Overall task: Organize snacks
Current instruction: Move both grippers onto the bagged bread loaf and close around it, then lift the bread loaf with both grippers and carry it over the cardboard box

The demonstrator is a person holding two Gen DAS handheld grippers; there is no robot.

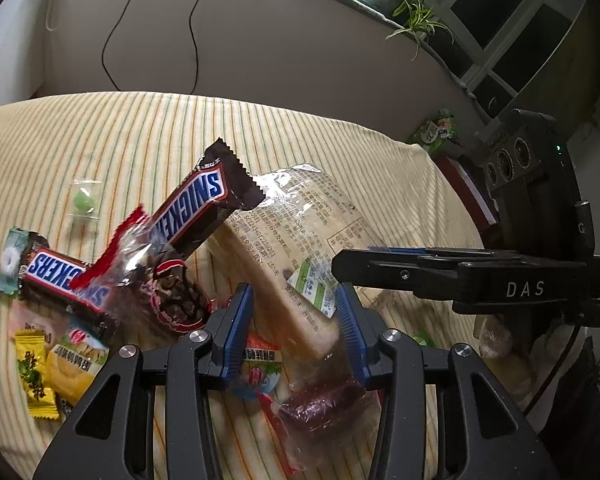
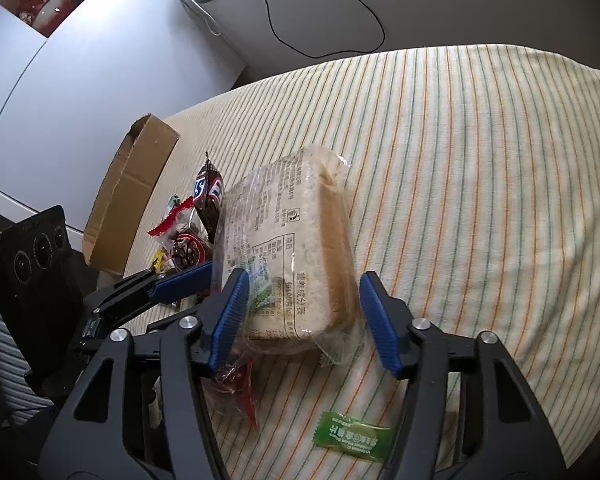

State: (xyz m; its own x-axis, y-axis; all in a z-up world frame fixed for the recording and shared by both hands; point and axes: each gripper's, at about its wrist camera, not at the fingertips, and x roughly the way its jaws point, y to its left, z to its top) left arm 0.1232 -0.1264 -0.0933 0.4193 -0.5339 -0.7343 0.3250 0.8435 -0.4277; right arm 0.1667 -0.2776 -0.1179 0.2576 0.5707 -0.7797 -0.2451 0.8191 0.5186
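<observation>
We read "SNICKERS" on the tilted brown chocolate-bar wrapper (image 1: 198, 208), and again, partly hidden, on the flat brown bar (image 1: 60, 276) at its eight o'clock. "DAS" stood on the black right gripper (image 1: 525, 289).

Snack pile (image 1: 112, 280) crowds the bread packet's (image 2: 296, 248) left; striped cloth (image 2: 480, 180) right lies free.

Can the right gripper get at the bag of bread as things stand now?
Probably yes. The right gripper is open, with the bag of bread already between its fingers and nothing blocking them. The left gripper is close by on the bag's other side.
</observation>
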